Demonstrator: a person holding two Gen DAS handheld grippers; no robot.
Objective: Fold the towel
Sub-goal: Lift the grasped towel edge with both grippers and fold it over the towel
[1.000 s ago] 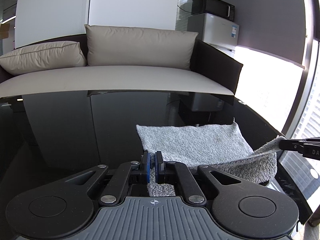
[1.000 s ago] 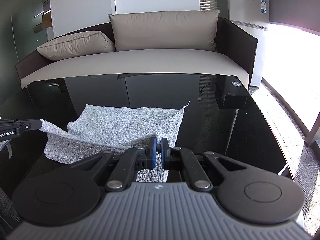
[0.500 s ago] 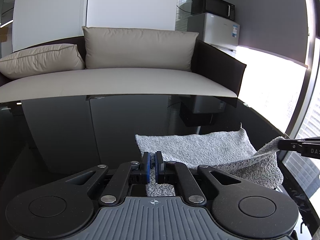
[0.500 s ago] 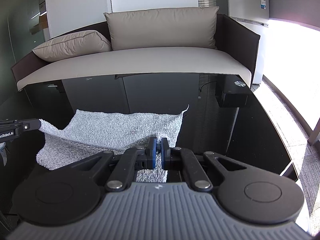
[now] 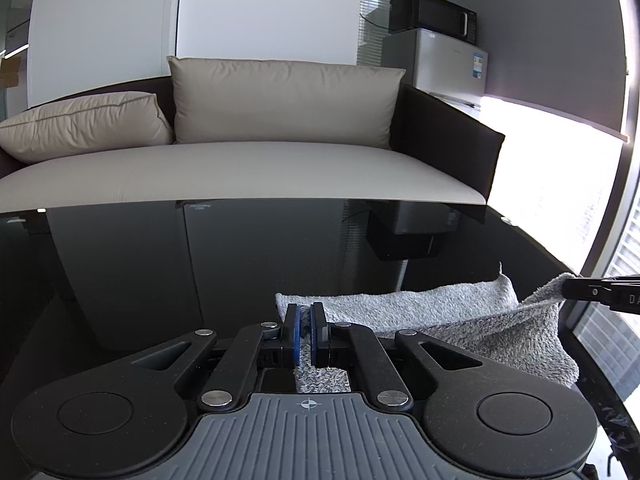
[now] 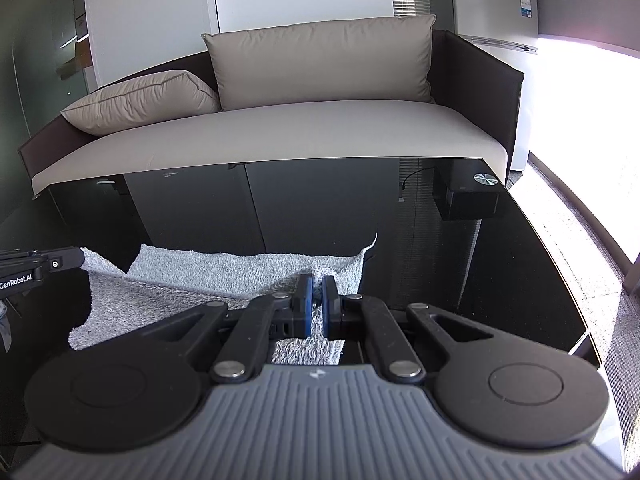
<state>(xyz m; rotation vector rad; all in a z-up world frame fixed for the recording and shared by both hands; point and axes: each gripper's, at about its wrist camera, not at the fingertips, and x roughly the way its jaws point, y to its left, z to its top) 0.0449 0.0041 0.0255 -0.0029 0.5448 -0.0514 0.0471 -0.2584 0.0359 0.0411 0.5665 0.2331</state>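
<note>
Left view: my left claw (image 5: 305, 334) pinches the grey towel (image 5: 440, 312), carried farther over the bench (image 5: 200, 264) than a second ago. Right view: my right claw (image 6: 316, 306) pinches its corner likewise; the fold is closing.

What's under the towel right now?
The gray towel lies on the glossy black table, near corners lifted by the left gripper and right gripper. Anything beneath it is covered.
</note>
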